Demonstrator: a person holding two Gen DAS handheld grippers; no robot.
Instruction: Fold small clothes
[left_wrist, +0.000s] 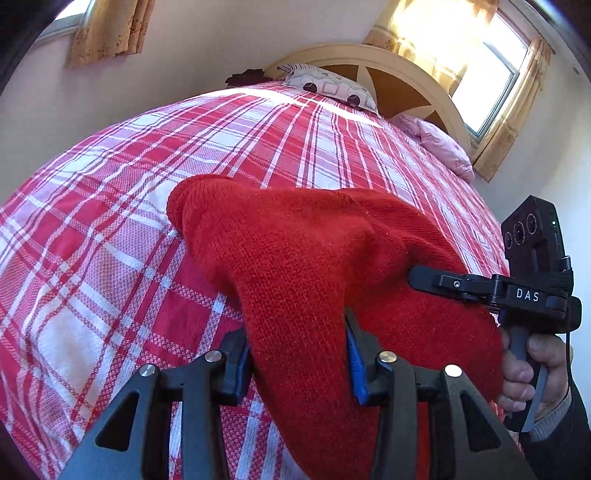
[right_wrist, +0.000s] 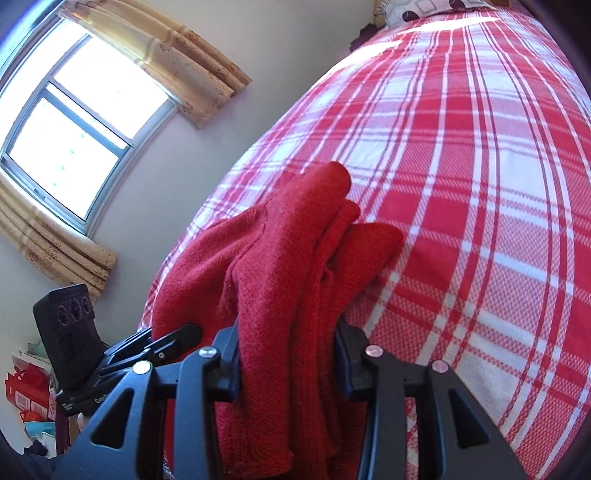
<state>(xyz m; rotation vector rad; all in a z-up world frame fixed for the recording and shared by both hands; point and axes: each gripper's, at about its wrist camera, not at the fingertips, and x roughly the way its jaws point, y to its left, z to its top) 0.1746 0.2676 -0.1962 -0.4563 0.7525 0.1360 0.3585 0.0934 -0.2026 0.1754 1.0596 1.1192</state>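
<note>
Red knit garment (left_wrist: 295, 258) – bunched, ribbed – over woven plaid bedspread (left_wrist: 110, 221)

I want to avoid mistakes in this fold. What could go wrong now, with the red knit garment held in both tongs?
1. The red knit garment is bunched in layers between the right tongs, so the fold may come out uneven.
2. It fills the left tongs loosely and might slip.
3. It hangs near the edge of the plaid bedspread and could slide off.

Coarse-knit red garment (left_wrist: 295, 258) – matt
</note>
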